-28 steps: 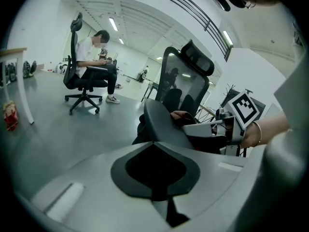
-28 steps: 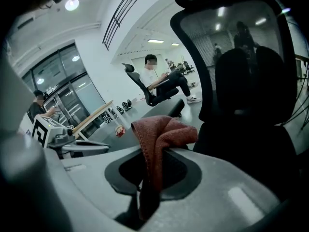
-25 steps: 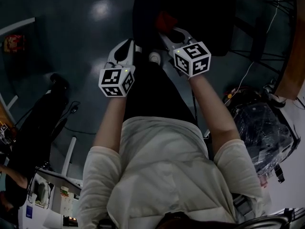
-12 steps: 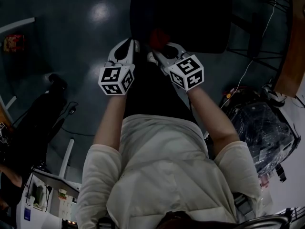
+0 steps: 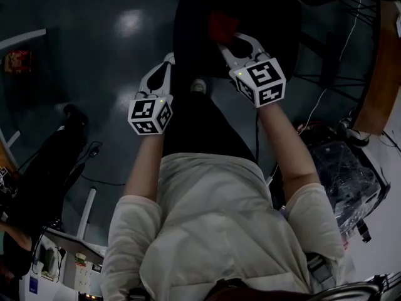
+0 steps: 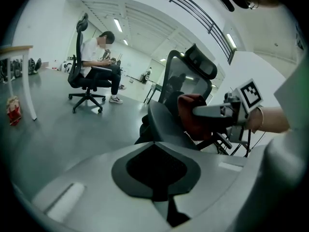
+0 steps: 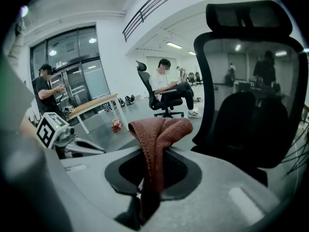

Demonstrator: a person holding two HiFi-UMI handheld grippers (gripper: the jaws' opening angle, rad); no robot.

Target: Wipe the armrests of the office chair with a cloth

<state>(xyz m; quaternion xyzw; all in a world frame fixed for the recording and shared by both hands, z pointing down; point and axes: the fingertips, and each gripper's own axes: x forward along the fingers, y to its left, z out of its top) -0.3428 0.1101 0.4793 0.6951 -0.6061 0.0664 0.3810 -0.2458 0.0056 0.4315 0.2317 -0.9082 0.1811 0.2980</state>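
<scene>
Presently right tool (image 7: 152, 175) clamps the red cloth (image 7: 157, 129) (bunched) by the office chair (image 7: 251, 115); left tool (image 6: 155, 149) closed.

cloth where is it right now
The red cloth is pinched in the right gripper, mid-frame in the right gripper view, just left of the black office chair.

right tongs (image 5: 230, 41) farther forward

- cloth (image 7: 157, 129): rust-red, nubby terry weave, matt
- office chair (image 7: 251, 115) back: black see-through mesh, with a smooth matt plastic frame
- floor (image 5: 119, 17): smooth, glossy, glare at 11 o'clock
- table (image 7: 91, 104) top: pale wood
</scene>
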